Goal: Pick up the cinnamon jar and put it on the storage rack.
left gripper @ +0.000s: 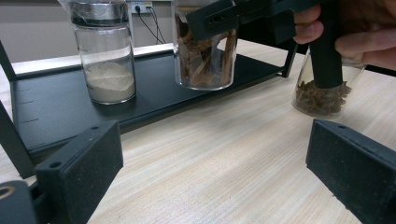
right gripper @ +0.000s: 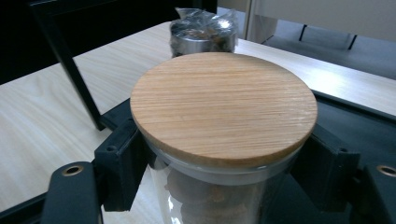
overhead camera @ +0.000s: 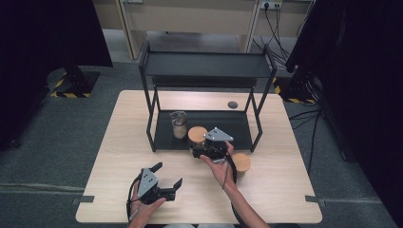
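Note:
A glass jar with a wooden lid (overhead camera: pixel 197 133) (right gripper: pixel 224 105) stands at the front of the black rack's lower shelf (overhead camera: pixel 233 124). It holds brown pieces (left gripper: pixel 205 56). My right gripper (overhead camera: pixel 199 146) (right gripper: pixel 224 168) is shut on it, one jaw pressed to each side of the glass below the lid. My left gripper (overhead camera: pixel 167 175) (left gripper: pixel 215 172) hovers open over the table's front, nothing between its jaws. A second wooden-lidded jar (overhead camera: pixel 241 164) (left gripper: pixel 322 88) with brown bits stands on the table, right of my right hand.
A jar of pale powder (overhead camera: pixel 178 125) (left gripper: pixel 105 60), with a metal lid wrapped in plastic (right gripper: pixel 203 32), stands on the lower shelf left of the held jar. The rack's upper shelf (overhead camera: pixel 206 64) overhangs them. A small dark disc (overhead camera: pixel 232 104) lies behind the rack.

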Demonstrator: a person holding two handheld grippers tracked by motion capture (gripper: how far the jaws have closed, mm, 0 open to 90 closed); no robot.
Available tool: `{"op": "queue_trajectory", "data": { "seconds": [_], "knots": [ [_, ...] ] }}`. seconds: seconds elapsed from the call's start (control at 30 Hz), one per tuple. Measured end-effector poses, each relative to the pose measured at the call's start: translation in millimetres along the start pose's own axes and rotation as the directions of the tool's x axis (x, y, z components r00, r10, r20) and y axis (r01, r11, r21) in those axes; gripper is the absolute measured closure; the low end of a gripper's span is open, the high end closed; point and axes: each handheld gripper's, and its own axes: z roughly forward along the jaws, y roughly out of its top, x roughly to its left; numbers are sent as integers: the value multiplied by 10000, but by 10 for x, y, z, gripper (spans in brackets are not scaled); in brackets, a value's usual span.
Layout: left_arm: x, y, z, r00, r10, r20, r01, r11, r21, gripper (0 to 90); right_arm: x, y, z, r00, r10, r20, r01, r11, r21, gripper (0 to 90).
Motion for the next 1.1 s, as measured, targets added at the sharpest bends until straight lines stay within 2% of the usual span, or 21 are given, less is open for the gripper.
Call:
{"op": "queue_trajectory", "data": {
  "seconds": [0.63,0.9,1.1],
  "knots": [
    [-1,0,0,10000,9,11,-9,10000,-11,33,-28,83,159,9992,221,337,-221,9998,5,264],
    [-2,0,1,10000,18,17,-18,10000,-10,33,-72,111,266,9975,257,660,-265,9996,107,264],
    [-2,-1,-1,10000,1,16,-1,10000,-19,33,-109,100,354,9952,485,854,-494,9987,86,264]
  ]
}}
